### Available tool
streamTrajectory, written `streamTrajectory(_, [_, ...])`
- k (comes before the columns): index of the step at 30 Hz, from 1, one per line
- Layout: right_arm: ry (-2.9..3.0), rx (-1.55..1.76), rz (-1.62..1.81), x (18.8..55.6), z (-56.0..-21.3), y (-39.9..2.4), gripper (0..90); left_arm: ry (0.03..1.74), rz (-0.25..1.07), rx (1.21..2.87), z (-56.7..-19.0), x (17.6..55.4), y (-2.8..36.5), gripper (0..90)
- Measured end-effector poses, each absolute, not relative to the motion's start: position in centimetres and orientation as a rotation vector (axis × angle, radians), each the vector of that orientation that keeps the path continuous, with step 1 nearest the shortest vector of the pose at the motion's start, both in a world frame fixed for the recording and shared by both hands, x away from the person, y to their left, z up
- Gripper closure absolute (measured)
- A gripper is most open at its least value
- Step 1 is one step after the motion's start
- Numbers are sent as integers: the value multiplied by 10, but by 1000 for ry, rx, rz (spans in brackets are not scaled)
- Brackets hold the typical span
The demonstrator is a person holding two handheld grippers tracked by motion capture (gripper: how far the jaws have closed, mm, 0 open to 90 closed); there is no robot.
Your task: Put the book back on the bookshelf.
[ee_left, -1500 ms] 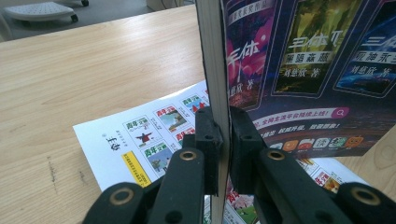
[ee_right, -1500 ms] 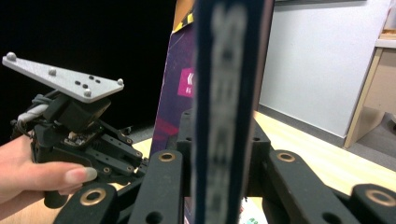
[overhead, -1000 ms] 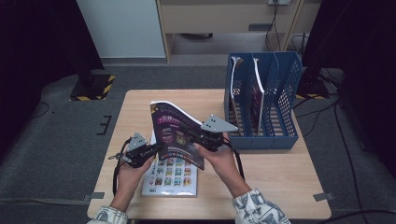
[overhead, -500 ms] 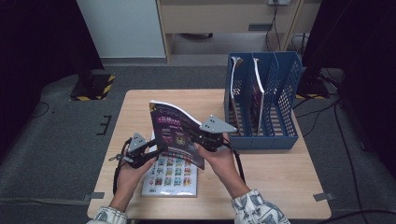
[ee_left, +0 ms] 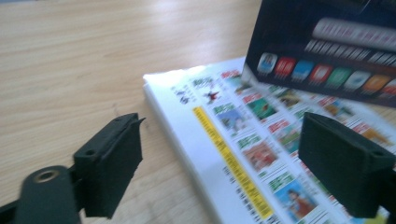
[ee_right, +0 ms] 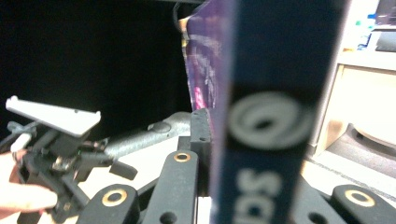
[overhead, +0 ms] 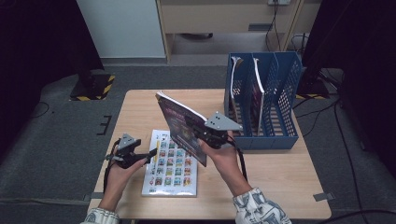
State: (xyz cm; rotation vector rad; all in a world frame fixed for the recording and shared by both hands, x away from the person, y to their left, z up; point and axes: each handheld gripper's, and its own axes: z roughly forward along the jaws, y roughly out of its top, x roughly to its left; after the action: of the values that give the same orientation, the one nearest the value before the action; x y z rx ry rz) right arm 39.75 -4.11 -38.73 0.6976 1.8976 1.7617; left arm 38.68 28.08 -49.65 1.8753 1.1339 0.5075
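Purple book [overhead: 180,125] stands tilted above the middle of the desk [overhead: 289,186], clenched at its lower edge by the right gripper [overhead: 198,135]. A blue file rack [overhead: 261,100] sits at the desk's far right corner. Flat near the front edge lies a picture book [overhead: 172,163]. Beside its left edge hovers the left gripper [overhead: 152,153], jaws just spread wide, released, nothing between them.

Glossy paper book [overhead: 180,122], matt pale wood table [overhead: 271,172], perforated blue plastic file rack [overhead: 280,84].
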Motion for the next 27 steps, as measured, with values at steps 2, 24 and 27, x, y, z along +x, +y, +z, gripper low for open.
streamTrajectory(2, [1882,704,1779,398,-384,-43,840,1147,485,1874,-497,388,281,84])
streamTrajectory(24, [1844,743,1782,398,-376,-66,841,1135,522,1936,-504,388,276,88])
streamTrajectory(27, [1848,737,1773,397,-376,-66,840,1140,525,1921,-503,387,278,81])
